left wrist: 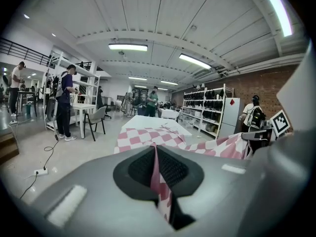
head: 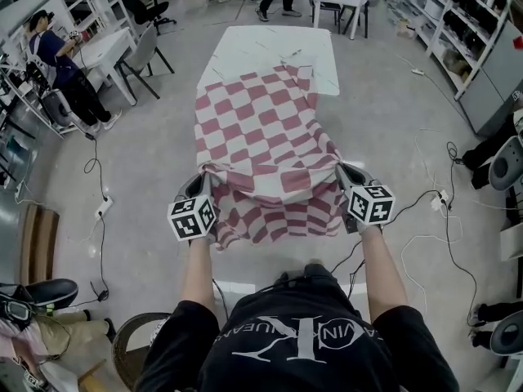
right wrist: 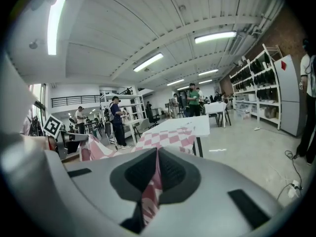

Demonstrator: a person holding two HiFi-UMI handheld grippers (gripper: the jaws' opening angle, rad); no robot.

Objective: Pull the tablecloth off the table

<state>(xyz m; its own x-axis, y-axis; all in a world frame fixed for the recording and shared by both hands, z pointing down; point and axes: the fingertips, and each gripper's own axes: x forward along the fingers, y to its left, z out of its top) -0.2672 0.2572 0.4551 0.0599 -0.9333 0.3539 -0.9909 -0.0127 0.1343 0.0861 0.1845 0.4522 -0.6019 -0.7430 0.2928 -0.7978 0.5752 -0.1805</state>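
A red-and-white checkered tablecloth covers the near part of a long white table, whose far half is bare. The cloth's near edge hangs off the table end toward me. My left gripper is shut on the cloth's near left corner, my right gripper on the near right corner. In the left gripper view the cloth is pinched between the black pads. The right gripper view shows the same, with cloth clamped between its pads.
Cables trail over the grey floor at right, and a socket strip lies at left. A desk with a chair and a standing person are at far left. Shelving lines the right wall.
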